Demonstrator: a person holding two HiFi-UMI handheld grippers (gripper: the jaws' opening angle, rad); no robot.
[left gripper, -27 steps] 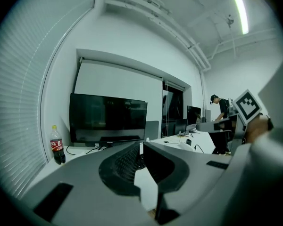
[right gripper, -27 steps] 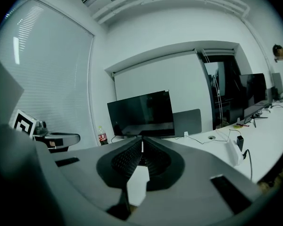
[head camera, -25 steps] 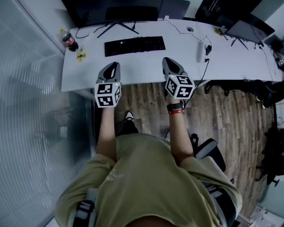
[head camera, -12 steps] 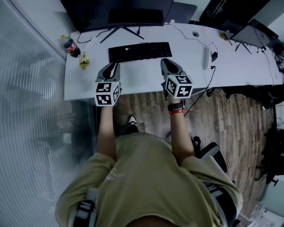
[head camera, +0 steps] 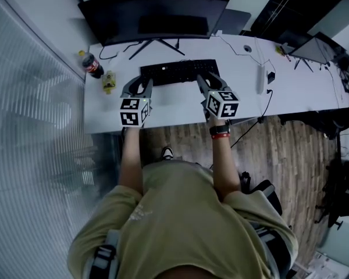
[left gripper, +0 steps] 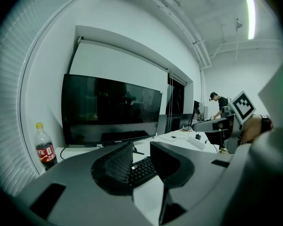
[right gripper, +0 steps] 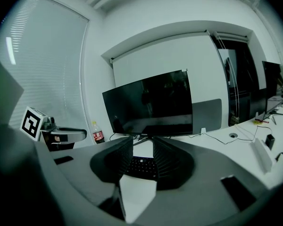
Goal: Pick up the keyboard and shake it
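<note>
A black keyboard [head camera: 179, 71] lies flat on the white desk [head camera: 163, 108], in front of the monitor. My left gripper [head camera: 139, 85] hovers just short of the keyboard's left front edge, and my right gripper [head camera: 207, 78] just short of its right front edge. The jaws of both have just been opening and stand apart with nothing between them. In the left gripper view the keyboard [left gripper: 142, 169] shows through the gap of the left gripper [left gripper: 140, 150]. In the right gripper view the keyboard [right gripper: 142, 167] lies beyond the right gripper [right gripper: 142, 149].
A wide dark monitor [head camera: 157, 13] stands behind the keyboard on a splayed stand. A cola bottle [head camera: 93, 67] and a small yellow item [head camera: 109, 83] sit at the desk's left end. A white power strip [head camera: 260, 78] with cables lies to the right. A frosted glass wall runs along the left.
Both grippers have moved forward from the desk's front edge up to the keyboard. Their jaws, shut before, now stand apart.
</note>
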